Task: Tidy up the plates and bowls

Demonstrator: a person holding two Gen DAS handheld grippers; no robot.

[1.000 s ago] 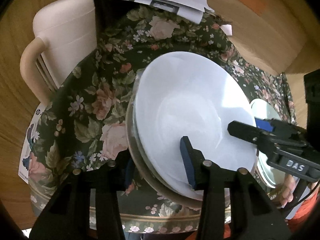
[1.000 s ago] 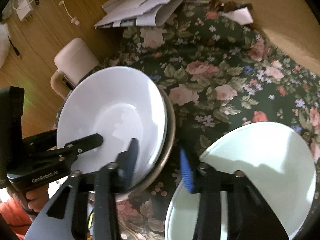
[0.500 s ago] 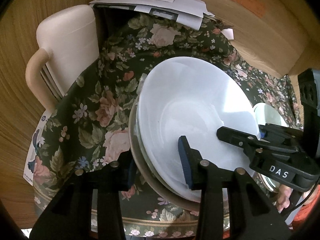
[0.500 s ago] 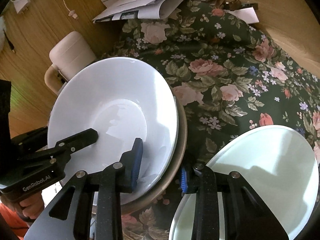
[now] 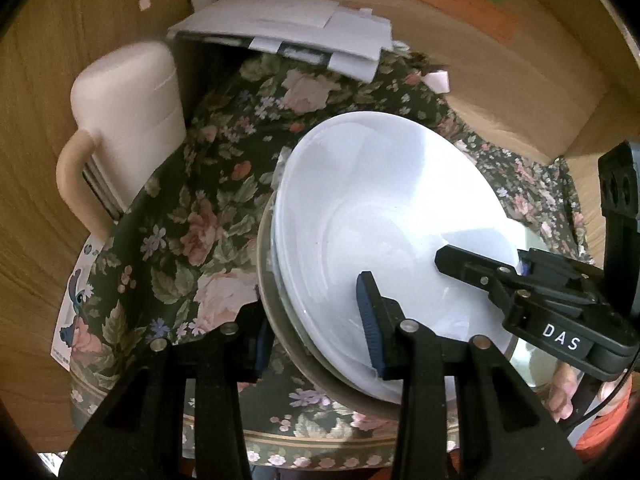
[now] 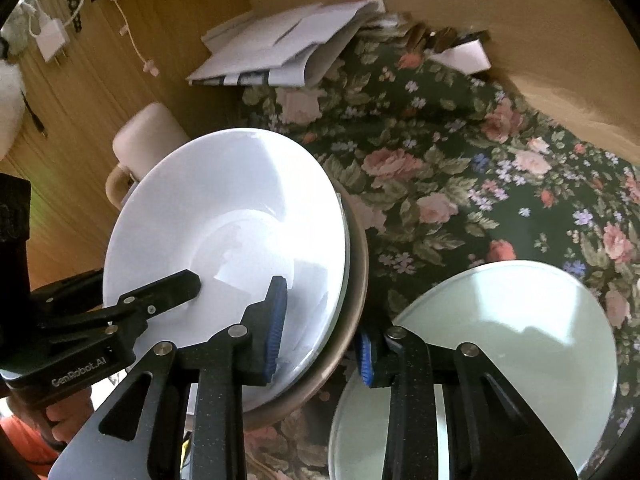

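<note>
A stack of bowls sits on the floral tablecloth: a white bowl [image 5: 384, 216] nested on a clear one inside a tan-rimmed bowl [image 5: 280, 320]. My left gripper [image 5: 316, 330] straddles the stack's near rim, one finger inside the white bowl, one outside. My right gripper [image 6: 320, 332] straddles the opposite rim of the same stack [image 6: 224, 240] in the same way. Whether either is clamped tight cannot be told. A pale green plate [image 6: 500, 340] lies flat to the right of the stack, under my right gripper's outer finger.
A cream chair back [image 5: 124, 128] stands against the table's left edge. A pile of white papers [image 5: 288, 32] lies at the table's far end. A wooden wall [image 5: 520, 80] runs close along the right side. The tablecloth's front edge [image 5: 280, 444] is near me.
My right gripper has closed in over the stack's rim, its left finger now deep inside the white bowl. The stack sits larger and closer in both views.
</note>
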